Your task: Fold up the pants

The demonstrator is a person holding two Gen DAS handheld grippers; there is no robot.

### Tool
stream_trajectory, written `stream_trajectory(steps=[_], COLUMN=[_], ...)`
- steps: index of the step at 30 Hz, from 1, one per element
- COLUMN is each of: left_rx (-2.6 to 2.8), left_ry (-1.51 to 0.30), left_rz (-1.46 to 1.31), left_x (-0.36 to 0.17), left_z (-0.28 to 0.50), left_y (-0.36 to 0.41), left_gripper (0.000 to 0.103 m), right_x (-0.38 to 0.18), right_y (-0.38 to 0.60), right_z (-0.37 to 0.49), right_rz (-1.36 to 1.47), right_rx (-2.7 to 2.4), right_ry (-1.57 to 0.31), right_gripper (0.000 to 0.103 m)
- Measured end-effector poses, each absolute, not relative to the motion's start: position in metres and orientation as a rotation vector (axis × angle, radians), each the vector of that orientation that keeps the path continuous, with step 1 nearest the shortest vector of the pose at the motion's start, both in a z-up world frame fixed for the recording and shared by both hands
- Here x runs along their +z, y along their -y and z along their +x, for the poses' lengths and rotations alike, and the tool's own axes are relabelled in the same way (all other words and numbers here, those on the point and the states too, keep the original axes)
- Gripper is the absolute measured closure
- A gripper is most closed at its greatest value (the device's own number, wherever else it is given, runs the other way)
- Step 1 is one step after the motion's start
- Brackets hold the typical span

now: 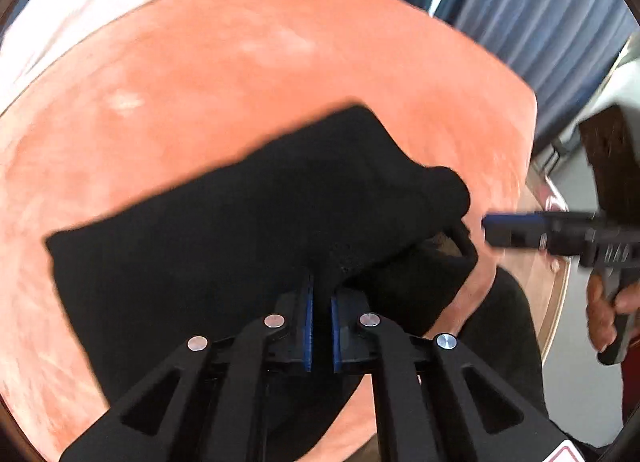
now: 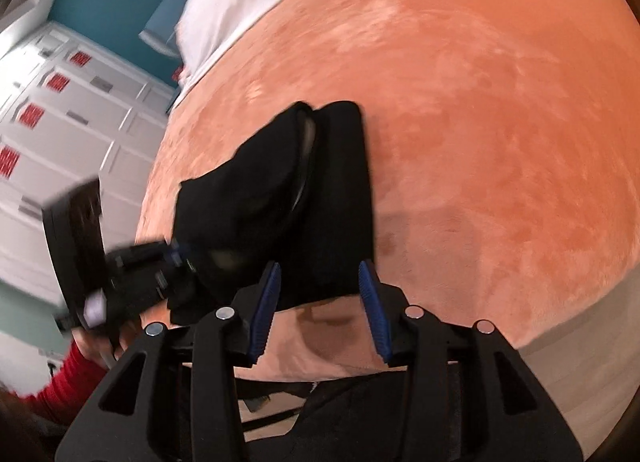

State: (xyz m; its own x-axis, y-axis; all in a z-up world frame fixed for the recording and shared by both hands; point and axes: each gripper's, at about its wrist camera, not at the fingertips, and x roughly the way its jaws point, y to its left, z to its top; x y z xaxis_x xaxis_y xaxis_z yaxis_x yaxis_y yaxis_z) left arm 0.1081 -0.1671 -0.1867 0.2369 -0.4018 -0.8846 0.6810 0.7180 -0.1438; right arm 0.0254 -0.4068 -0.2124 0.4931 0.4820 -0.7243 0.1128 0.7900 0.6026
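Left wrist: one pants [image 1: 240,230] | left gripper [image 1: 322,302] clamps pants | right gripper [image 2: 320,282] empty, parted

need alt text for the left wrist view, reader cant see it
The left gripper is shut on the near edge of black pants lying on an orange blanket. The right gripper reaches in from the right, its tips just clear of the pants' bunched corner. Blue curtains hang behind.

Perhaps lettering on the right gripper [image 1: 490,228], blurred beyond reading.
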Motion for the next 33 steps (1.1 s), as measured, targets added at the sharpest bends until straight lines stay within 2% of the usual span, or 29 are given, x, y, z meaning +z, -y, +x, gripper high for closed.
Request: stream_trajectory(steps=[3,4,5,10,16,19,22,26,27,29,31,33], left_rx=[-0.777,-0.782,-0.795,-0.784,-0.719,-0.729,-0.699,-0.709,-0.71,-0.711,-0.708,-0.729], left_ry=[-1.068,-1.053,-1.049,-1.049,-0.999,-0.969,-0.983,-0.982,-0.979,-0.986,-0.992,-0.994], left_rz=[0.302,0.326,0.353,0.405,0.23,0.096,0.073,0.07,0.076,0.085,0.099,0.094], left_x=[-0.17,-0.17,-0.168,-0.173,-0.156,-0.137,-0.139,-0.134,-0.133,-0.134,-0.134,-0.131], left_z=[0.097,0.089,0.081,0.069,0.077,0.087,0.098,0.094,0.093,0.091,0.091,0.088], left_y=[0.161,0.165,0.163,0.168,0.147,0.125,0.121,0.121,0.122,0.124,0.127,0.131], left_gripper=[0.097,0.097,0.097,0.097,0.097,0.097,0.097,0.097,0.097,0.097,0.097,0.097], right_x=[-0.205,-0.202,-0.199,-0.192,-0.174,-0.165,-0.179,-0.212,-0.218,-0.228,-0.238,-0.222], right_y=[0.388,0.383,0.376,0.372,0.371,0.382,0.372,0.349,0.34,0.321,0.304,0.304], right_z=[0.042,0.048,0.055,0.066,0.065,0.067,0.084,0.109,0.115,0.129,0.14,0.139], right_rz=[0.574,0.553,0.523,0.467,0.43,0.534,0.532,0.456,0.432,0.355,0.249,0.242], right_rx=[0.314,0.329,0.347,0.362,0.366,0.416,0.476,0.459,0.468,0.477,0.421,0.434], right_ry=[-1.061,-1.06,-1.062,-1.07,-1.048,-1.002,-1.072,-1.177,-1.183,-1.192,-1.214,-1.186], right_gripper=[0.062,0.058,0.048,0.047,0.047,0.038,0.03,0.03,0.031,0.044,0.082,0.087])
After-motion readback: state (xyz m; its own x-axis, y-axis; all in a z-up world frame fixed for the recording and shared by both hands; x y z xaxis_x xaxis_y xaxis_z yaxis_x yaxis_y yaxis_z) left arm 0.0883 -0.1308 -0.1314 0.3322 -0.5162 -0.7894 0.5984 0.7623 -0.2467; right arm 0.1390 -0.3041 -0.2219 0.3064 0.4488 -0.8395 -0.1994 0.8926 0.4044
